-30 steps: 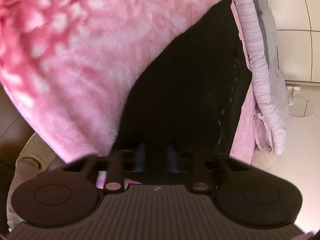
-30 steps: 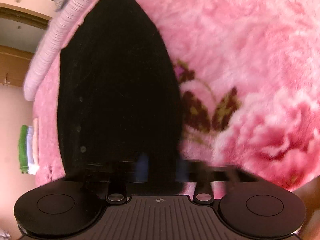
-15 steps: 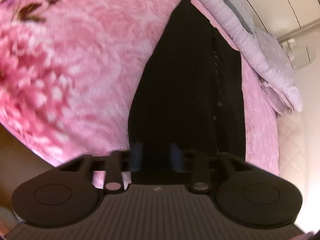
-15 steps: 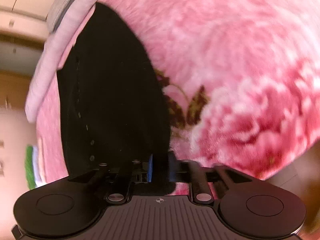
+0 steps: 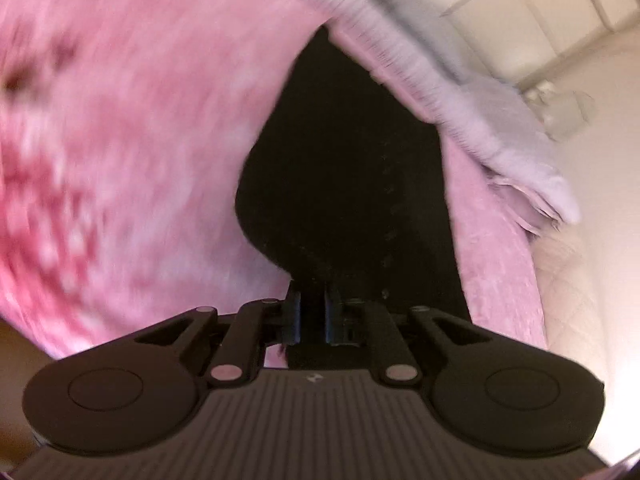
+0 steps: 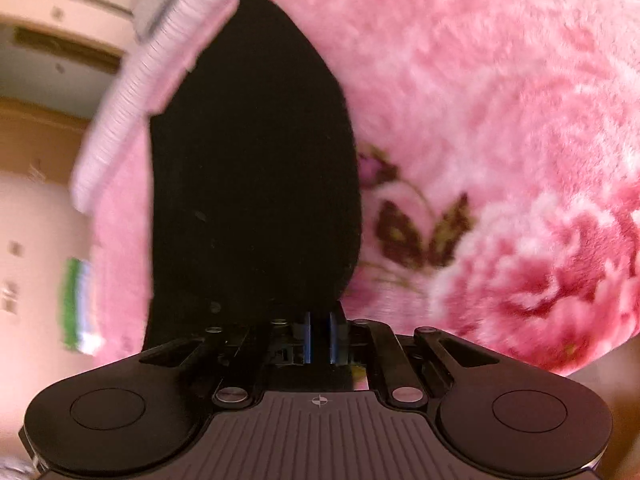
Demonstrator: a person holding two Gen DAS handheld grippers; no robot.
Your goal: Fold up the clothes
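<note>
A black garment [image 5: 340,184] with a row of small buttons lies lengthwise on a pink floral blanket [image 5: 140,140]. Its near end rises off the blanket into my left gripper [image 5: 313,316], whose jaws are closing; the blue pads stand close together with black cloth pinched between them. In the right wrist view the same garment [image 6: 256,160] runs away from my right gripper [image 6: 319,336]. Those jaws are closing too, and the near edge of the cloth sits between their narrow-set pads. The blanket [image 6: 480,100] fills the right side.
A rolled lilac quilt [image 5: 460,100] lies along the far side of the bed, beyond the garment's far end, also seen in the right wrist view [image 6: 120,100]. Pale cupboard doors [image 5: 560,0] stand behind it. Green and white folded cloths [image 6: 74,304] are stacked off the bed's left edge.
Both pairs of pads stood wider apart half a second ago and have come together on the garment's near edge. The left view has rolled and risen, and the near end has lifted.
</note>
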